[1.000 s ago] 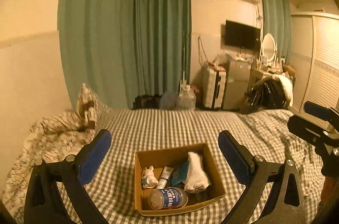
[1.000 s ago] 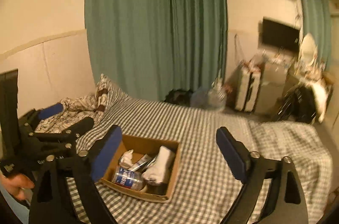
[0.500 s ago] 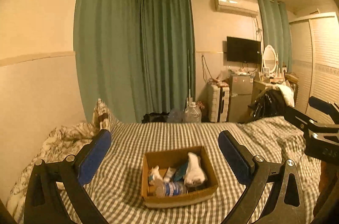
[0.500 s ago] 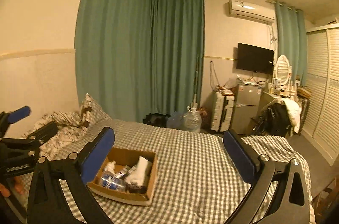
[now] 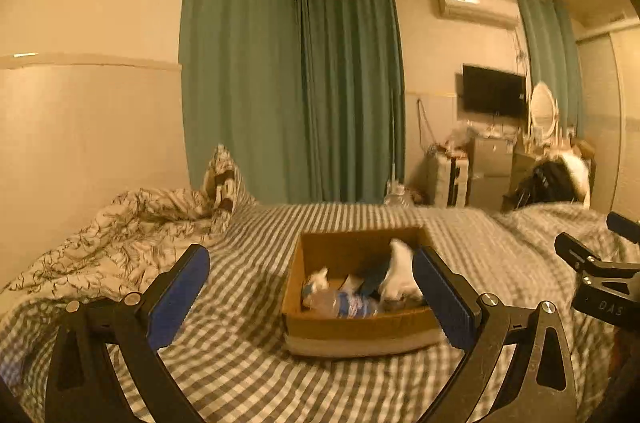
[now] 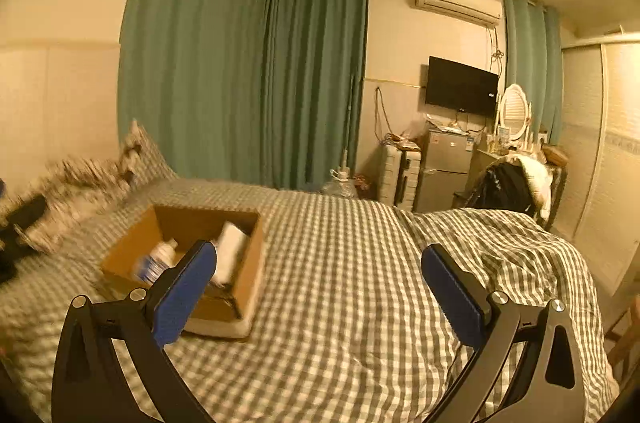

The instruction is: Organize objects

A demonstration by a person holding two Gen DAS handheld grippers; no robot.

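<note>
A brown cardboard box sits on the checked bed cover. It holds a lying plastic bottle with a blue label, a white sock, a tube and other small items. My left gripper is open and empty, held above the bed just in front of the box. My right gripper is open and empty, to the right of the box, which shows blurred with the bottle and sock inside. The right gripper also shows at the right edge of the left wrist view.
A crumpled patterned duvet and a pillow lie at the bed's left. Green curtains hang behind. A fridge, a suitcase, a chair with clothes and a wall TV stand at the right.
Both grippers have dropped and moved nearer the box, which now looks larger. The left view has swung left, so the box sits right of centre. Both stay open.
</note>
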